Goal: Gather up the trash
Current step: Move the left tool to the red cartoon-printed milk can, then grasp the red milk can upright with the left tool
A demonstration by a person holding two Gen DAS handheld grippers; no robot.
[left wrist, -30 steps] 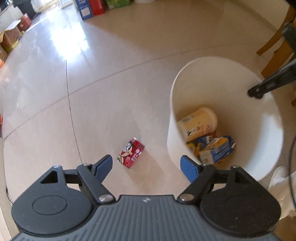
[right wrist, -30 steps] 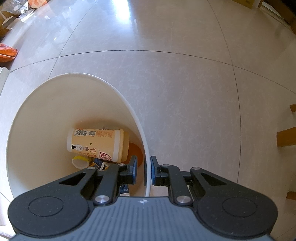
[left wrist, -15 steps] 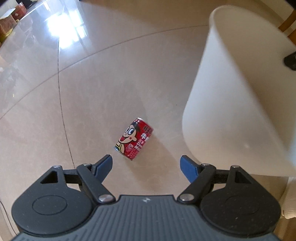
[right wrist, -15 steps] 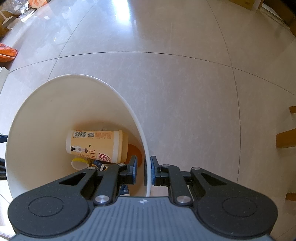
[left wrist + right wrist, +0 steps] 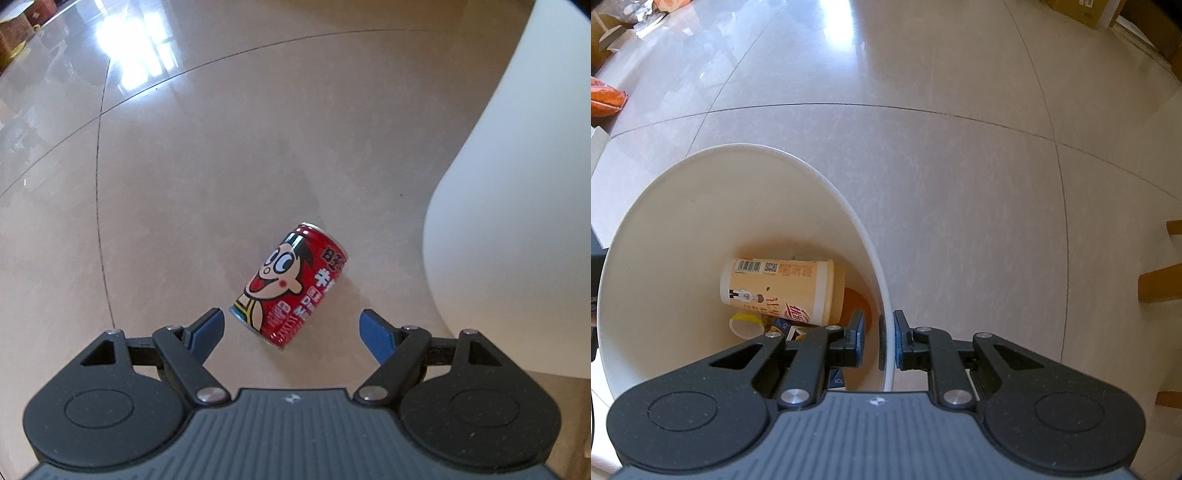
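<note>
left gripper (image 5: 291, 326) hangs wide open over a red can (image 5: 290, 283) lying on its side on the floor just left of the white bin (image 5: 517, 221). right gripper (image 5: 879, 338) is clamped on the bin's rim, with a cup (image 5: 779, 286) inside the bin.

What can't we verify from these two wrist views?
- Bin rim and contents: cut off by the frame edge in the left view.
- Red can underside and far end: hidden by its own body.
- Items under the cup: covered by it and the right tongs.
</note>
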